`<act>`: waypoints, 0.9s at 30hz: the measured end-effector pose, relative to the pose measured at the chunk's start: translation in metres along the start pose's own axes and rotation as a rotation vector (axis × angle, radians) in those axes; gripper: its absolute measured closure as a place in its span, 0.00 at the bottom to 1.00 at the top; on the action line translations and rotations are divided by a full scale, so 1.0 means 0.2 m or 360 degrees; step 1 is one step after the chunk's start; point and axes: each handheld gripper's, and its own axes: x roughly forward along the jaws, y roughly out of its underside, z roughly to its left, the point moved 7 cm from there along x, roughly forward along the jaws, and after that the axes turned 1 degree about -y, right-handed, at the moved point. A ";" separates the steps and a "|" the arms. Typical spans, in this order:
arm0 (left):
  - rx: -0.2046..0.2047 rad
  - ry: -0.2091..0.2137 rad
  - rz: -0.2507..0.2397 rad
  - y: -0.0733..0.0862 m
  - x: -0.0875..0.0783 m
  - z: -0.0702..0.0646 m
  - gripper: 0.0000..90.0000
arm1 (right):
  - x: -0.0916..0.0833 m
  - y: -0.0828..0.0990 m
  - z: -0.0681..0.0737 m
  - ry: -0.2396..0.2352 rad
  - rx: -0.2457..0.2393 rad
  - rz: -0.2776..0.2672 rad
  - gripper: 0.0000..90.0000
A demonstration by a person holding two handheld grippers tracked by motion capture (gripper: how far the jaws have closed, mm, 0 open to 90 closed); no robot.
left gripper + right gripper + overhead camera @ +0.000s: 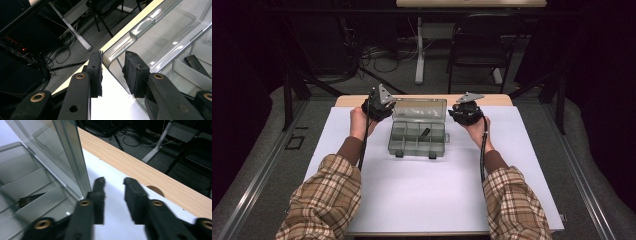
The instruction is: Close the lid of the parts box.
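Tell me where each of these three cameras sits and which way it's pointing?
High view: above the person's side, looking forward and down on the table; both plaid sleeves, hands and each claw show beside the clear organiser box.
Left gripper view: rides the left claw, looking along its black jaws, which straddle the corner of the box's raised lid.
Right gripper view: rides the right claw, jaws apart beside the lid's edge, over the white sheet.
Shared: both gripper views catch the small black piece in a compartment.

A glossy clear-plastic organiser box [418, 131] sits on matt white paper [432, 190] over a smooth wooden table [497, 99].
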 end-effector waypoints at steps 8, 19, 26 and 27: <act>-0.0015 0.0010 0.0002 0.00 0.00 0.00 0.75 | -0.19 -0.11 0.04 -0.0074 -0.0054 -0.0021 0.58; -0.0011 0.0038 0.0004 0.01 -0.02 -0.01 0.76 | -0.15 -0.23 0.14 -0.0011 -0.0191 0.0060 0.76; -0.0029 0.0061 0.0006 0.02 -0.03 -0.01 0.78 | -0.13 -0.25 0.17 -0.0010 -0.0211 0.0041 0.83; -0.0038 0.0065 -0.0001 0.02 -0.04 -0.01 0.78 | -0.13 -0.25 0.17 -0.0010 -0.0213 0.0040 0.83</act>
